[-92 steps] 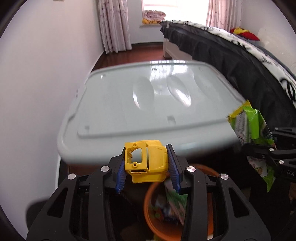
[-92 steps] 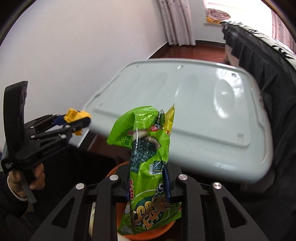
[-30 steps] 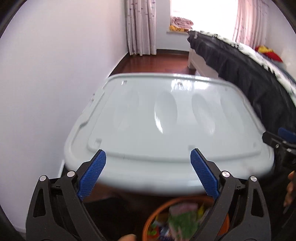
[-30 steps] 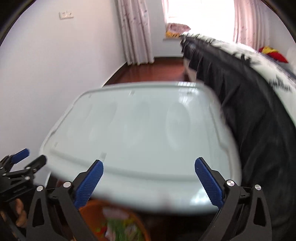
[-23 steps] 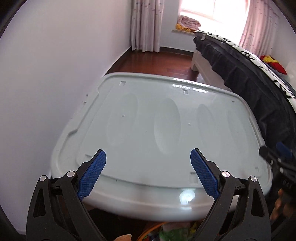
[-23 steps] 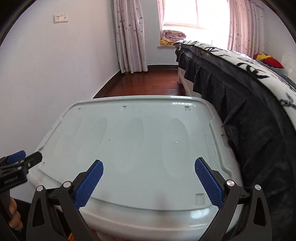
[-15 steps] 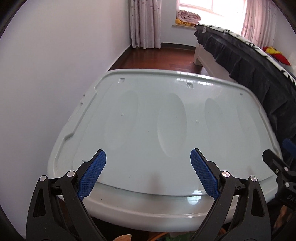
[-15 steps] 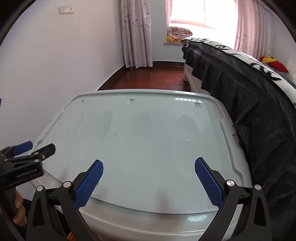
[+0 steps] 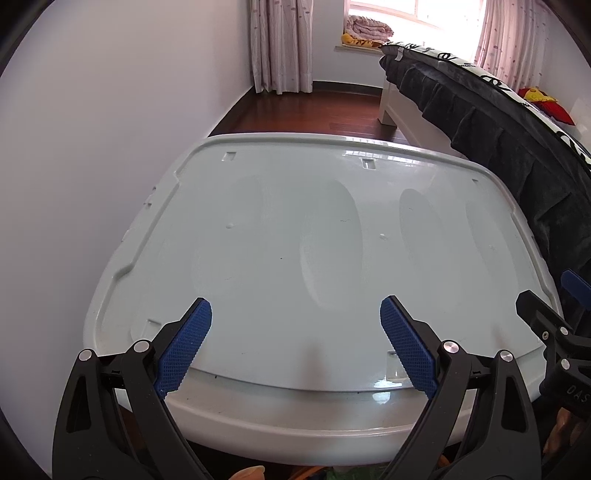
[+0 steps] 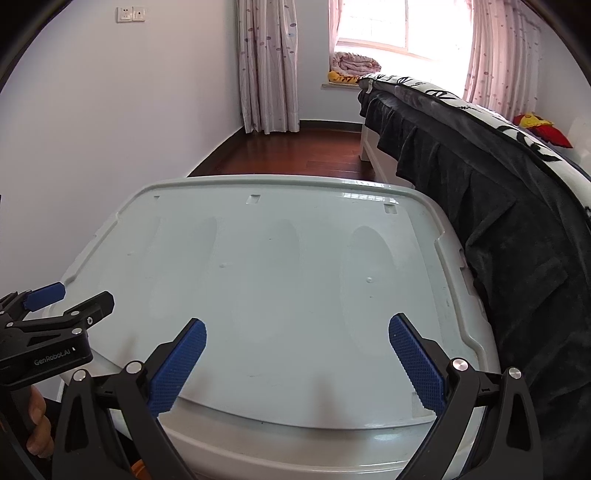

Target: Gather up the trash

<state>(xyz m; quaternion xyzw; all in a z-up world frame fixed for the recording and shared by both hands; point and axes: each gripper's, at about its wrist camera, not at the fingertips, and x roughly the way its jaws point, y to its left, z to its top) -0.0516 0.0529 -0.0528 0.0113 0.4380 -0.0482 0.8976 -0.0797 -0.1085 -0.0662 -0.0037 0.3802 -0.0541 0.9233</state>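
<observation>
Two grippers: left gripper (image 9: 295, 347) and right gripper (image 10: 297, 354), each with two blue pads, all four spread wide and empty. One pale lid (image 9: 295, 240), near, with four oval dents. One bed (image 10: 498, 177) on the right. Two curtains: one (image 10: 267, 66) far left of the window, one (image 10: 502, 55) far right. One wall socket plate (image 10: 131, 14), far left.
</observation>
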